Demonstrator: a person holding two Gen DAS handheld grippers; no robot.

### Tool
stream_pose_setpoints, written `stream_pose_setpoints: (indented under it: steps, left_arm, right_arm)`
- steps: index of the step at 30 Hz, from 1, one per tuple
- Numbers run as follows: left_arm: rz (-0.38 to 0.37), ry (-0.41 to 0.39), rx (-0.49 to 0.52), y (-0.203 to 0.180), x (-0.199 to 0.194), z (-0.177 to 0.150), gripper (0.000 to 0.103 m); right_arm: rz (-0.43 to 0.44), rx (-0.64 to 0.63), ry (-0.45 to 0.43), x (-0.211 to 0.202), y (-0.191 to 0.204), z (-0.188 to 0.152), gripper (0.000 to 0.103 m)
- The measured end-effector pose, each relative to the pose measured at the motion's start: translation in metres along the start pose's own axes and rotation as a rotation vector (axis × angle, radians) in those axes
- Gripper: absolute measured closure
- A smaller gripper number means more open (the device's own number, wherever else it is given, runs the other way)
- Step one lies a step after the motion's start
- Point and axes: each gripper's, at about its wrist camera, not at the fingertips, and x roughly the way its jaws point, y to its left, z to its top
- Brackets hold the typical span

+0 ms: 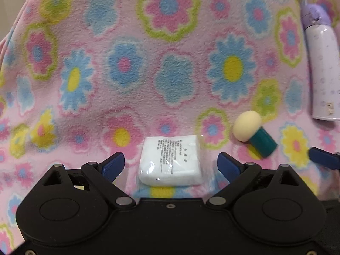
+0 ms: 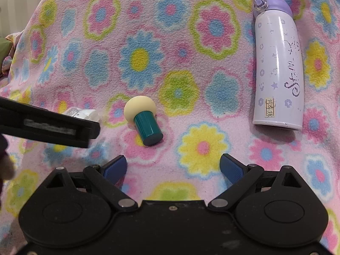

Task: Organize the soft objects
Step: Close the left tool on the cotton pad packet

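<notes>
left gripper (image 1: 170, 162) jaws are released either side of the wrapped cotton pack (image 1: 170, 161) on the flower blanket (image 1: 170, 63), probably lining up a grab, while right gripper (image 2: 173, 169) waits released near the mushroom sponge (image 2: 143, 121).

Cotton pack (image 1: 170, 159): white, plastic-wrapped, lay flat.
Mushroom puff (image 2: 142, 120): cream head, teal handle, lay tipped over.
</notes>
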Motion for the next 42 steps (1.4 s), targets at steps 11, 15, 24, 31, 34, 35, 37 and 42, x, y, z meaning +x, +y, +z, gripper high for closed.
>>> stream_pose_setpoints:
  steps: [11, 15, 24, 31, 34, 35, 37, 42]
  left_arm:
    - [-0.001, 0.013, -0.128, 0.039, -0.007, -0.022, 0.045]
    - [0.022, 0.005, -0.159, 0.065, -0.017, -0.045, 0.045]
    - [0.027, -0.109, -0.108, 0.071, -0.019, -0.075, 0.041]
    - [-0.01, -0.17, -0.167, 0.078, -0.018, -0.079, 0.04]
    - [0.018, -0.17, -0.143, 0.072, -0.018, -0.08, 0.039]
    - [0.018, -0.171, -0.146, 0.072, -0.019, -0.08, 0.039]
    - [0.011, -0.172, -0.153, 0.074, -0.017, -0.081, 0.039]
    - [0.011, -0.173, -0.156, 0.073, -0.017, -0.081, 0.039]
  right_arm:
    - [0.002, 0.002, 0.0, 0.0, 0.0, 0.0, 0.007]
    - [0.001, 0.001, 0.001, 0.0, 0.001, -0.001, 0.007]
    - [-0.012, -0.018, 0.009, 0.001, 0.003, 0.001, 0.007]
    - [-0.015, -0.035, 0.017, 0.004, 0.005, 0.001, 0.006]
    - [-0.022, -0.047, 0.016, 0.002, 0.007, 0.002, 0.007]
    - [-0.022, -0.056, 0.013, 0.0, 0.008, 0.003, 0.008]
    - [0.009, -0.067, 0.006, -0.004, 0.01, 0.006, 0.009]
    - [0.055, -0.023, -0.011, -0.001, 0.014, 0.028, 0.009]
